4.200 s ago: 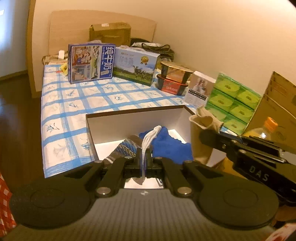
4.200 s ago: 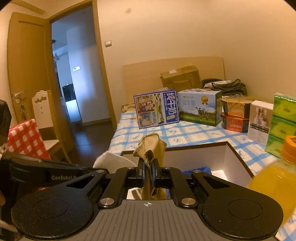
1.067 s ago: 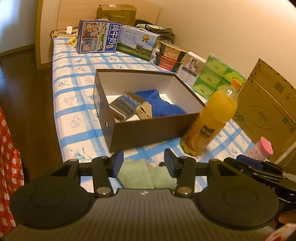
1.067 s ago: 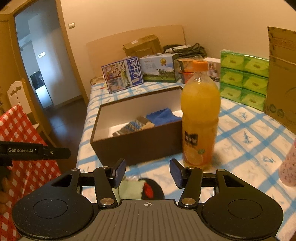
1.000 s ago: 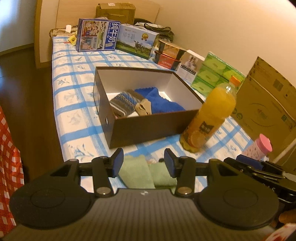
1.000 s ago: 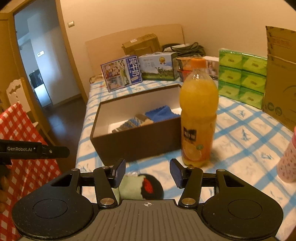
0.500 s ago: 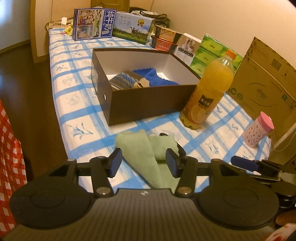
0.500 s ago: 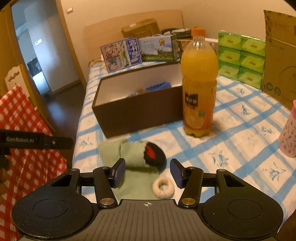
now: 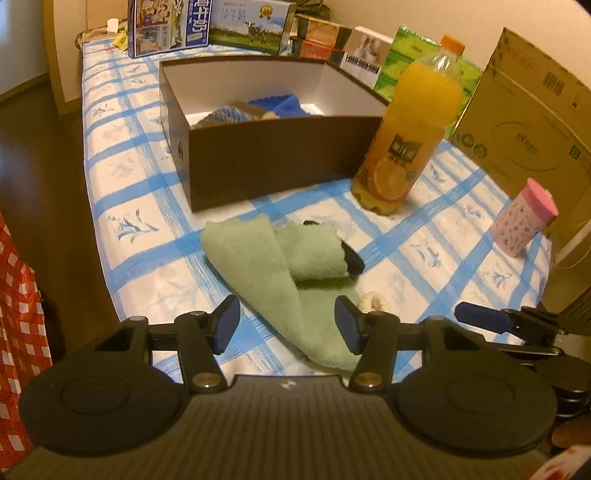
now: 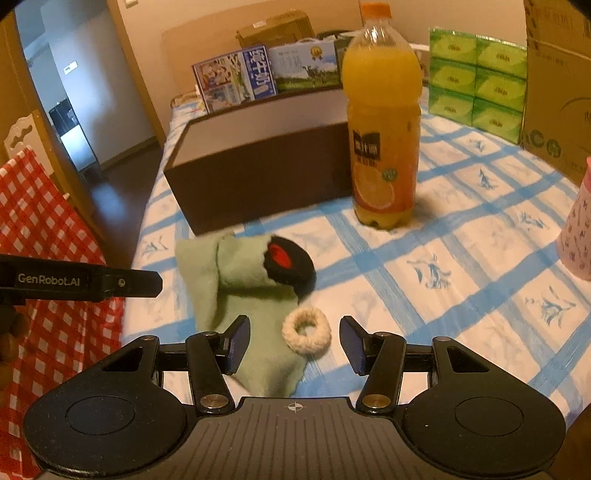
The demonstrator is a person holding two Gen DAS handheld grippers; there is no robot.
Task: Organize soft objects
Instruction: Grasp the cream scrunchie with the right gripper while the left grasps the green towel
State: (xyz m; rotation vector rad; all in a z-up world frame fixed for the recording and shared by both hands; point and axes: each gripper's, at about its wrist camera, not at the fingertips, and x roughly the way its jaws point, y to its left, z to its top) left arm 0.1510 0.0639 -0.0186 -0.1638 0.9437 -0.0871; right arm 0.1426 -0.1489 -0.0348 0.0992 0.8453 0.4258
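A counter [image 9: 125, 177] under a white cloth with blue checks carries everything, set against a cream wall; past its left edge lie dark wood floor, a red-and-white checked cloth [image 10: 44, 221] and an open doorway [image 10: 70, 85].

At the far end stand printed cartons [image 9: 170, 27]. Along the right edge run green tissue packs [image 10: 476, 77] and a large cardboard box [image 9: 524, 122].

In the middle sits a brown box [image 9: 273, 162] with a white inside, holding a blue cloth [image 9: 280, 103] and a striped knit piece [image 9: 225, 114]. Just beside its right near corner stands an orange juice bottle [image 10: 382, 122], upright and capped. A pink patterned cup [image 9: 524, 221] stands farther toward the right edge, well apart from the bottle.

Near the front edge, just before the box, lies a green towel [image 9: 266, 273] — partly folded over itself, with a black soft piece with a red patch [image 10: 288, 264] touching its folded part. A small cream ring [image 10: 306, 330] of fluffy fabric rests at the towel's right side.

The left tongs [image 9: 284, 325] hang over the towel's near end with jaws apart and nothing clamped; they have just been opening. The right tongs [image 10: 295, 343] are also apart — the cream ring shows between the jaws, unpressed.
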